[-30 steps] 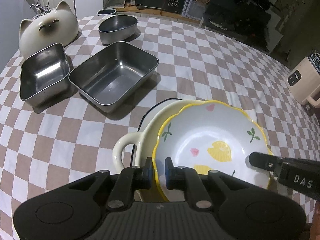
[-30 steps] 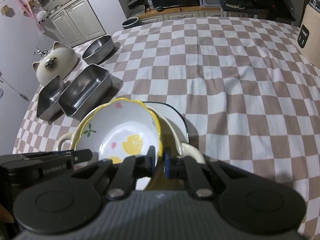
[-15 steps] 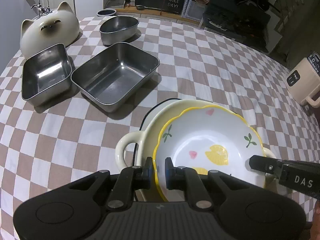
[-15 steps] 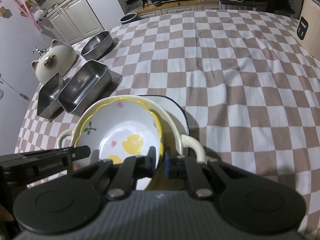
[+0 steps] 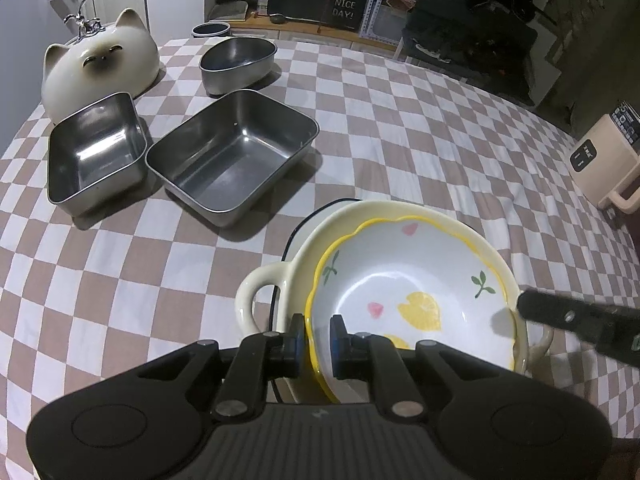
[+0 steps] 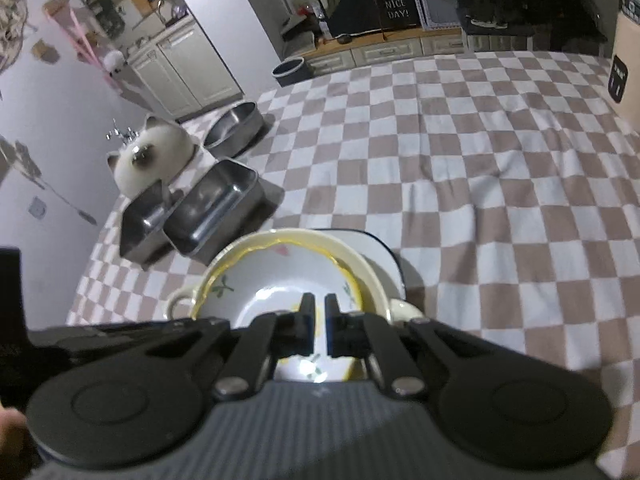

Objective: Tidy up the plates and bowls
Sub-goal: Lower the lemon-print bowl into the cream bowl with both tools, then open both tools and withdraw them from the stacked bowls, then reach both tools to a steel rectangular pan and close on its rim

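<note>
A white bowl with a wavy yellow rim and fruit prints point(image 5: 408, 280) point(image 6: 272, 276) rests inside a cream two-handled dish point(image 5: 260, 292) point(image 6: 372, 276). The dish stands on a dark-rimmed plate point(image 5: 320, 212) point(image 6: 380, 244). My left gripper point(image 5: 318, 330) is shut on the bowl's near rim, one pad inside and one outside. My right gripper point(image 6: 319, 312) hangs over the bowl's inside at the opposite rim. Its jaws are closing to a narrow gap with nothing visible between them. One right finger point(image 5: 560, 316) reaches the bowl's right rim in the left wrist view.
On the checked tablecloth to the far left are two rectangular steel trays point(image 5: 232, 160) point(image 5: 96, 152), a rounded steel bowl point(image 5: 236, 62) and a cat-shaped ceramic dish point(image 5: 100, 64). A beige appliance point(image 5: 600, 160) stands at the right edge.
The yellow-rimmed bowl has settled lower into the cream dish. The right fingers, which gripped its rim, have come off it and drawn together. The left grip is unchanged.
</note>
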A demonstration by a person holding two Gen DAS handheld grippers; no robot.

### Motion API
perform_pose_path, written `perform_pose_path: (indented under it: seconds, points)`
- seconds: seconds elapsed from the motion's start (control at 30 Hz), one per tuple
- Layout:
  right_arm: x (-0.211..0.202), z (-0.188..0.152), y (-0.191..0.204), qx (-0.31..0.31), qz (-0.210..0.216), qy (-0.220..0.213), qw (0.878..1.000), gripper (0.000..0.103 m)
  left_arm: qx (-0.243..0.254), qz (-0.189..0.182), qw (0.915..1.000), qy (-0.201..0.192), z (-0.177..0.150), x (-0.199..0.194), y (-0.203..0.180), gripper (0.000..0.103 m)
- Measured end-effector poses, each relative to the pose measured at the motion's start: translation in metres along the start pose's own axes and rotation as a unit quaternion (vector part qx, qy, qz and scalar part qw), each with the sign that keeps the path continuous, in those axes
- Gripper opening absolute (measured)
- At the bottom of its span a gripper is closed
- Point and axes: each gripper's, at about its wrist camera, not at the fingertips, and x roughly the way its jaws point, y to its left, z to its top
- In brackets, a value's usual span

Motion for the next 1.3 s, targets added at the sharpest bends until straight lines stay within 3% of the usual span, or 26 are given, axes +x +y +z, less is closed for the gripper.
perform_pose_path:
  seconds: [0.13,0.5,0.6,0.7,0.8,0.83,0.87,0.93,1.07,1.13,1.17,1.3]
  points:
    - [0.006,-0.002,-0.005,0.005,-0.012,0.023,1.000,0.006,0.000,0.003,1.0000,-0.003,0.000,-0.003,0.000,0.013]
    - [0.004,-0.005,-0.011,0.002,-0.022,0.030,0.999,0.012,0.002,0.006,0.9999,-0.012,-0.001,-0.014,0.001,0.016]
    - [0.003,-0.006,-0.010,-0.003,-0.028,0.031,0.999,0.012,-0.001,0.006,0.9998,-0.018,-0.001,-0.017,0.002,0.025]
    - [0.002,-0.006,-0.011,-0.008,-0.029,0.030,0.999,0.025,-0.003,0.000,0.9996,-0.027,-0.002,-0.021,0.002,0.044]
    - [-0.001,-0.006,-0.010,-0.016,-0.029,0.021,0.999,0.040,-0.002,-0.012,0.9991,-0.040,-0.002,-0.027,0.000,0.071]
    - [-0.003,-0.006,-0.010,-0.020,-0.029,0.017,0.999,0.045,-0.001,-0.009,0.9990,-0.044,-0.003,-0.028,-0.001,0.085]
    - [-0.004,-0.006,-0.009,-0.025,-0.031,0.012,0.999,0.047,0.000,-0.001,0.9989,-0.047,-0.003,-0.029,-0.002,0.089]
    - [-0.008,-0.006,-0.009,-0.032,-0.038,0.004,0.999,0.057,-0.002,0.008,0.9987,-0.051,-0.002,-0.030,-0.001,0.090]
    - [-0.015,-0.003,-0.009,-0.043,-0.041,-0.015,0.998,0.077,-0.034,0.009,0.9973,-0.064,-0.002,-0.031,0.011,0.103]
    - [-0.018,0.001,-0.009,-0.049,-0.042,-0.031,0.997,0.099,-0.063,0.008,0.9952,-0.075,-0.001,-0.032,0.020,0.103]
    - [-0.020,0.004,-0.008,-0.053,-0.046,-0.044,0.997,0.103,-0.080,0.007,0.9936,-0.079,-0.001,-0.032,0.025,0.103]
    - [-0.021,0.021,0.001,-0.087,-0.052,-0.084,0.991,0.103,-0.163,0.017,0.9816,-0.098,0.002,-0.031,0.050,0.103]
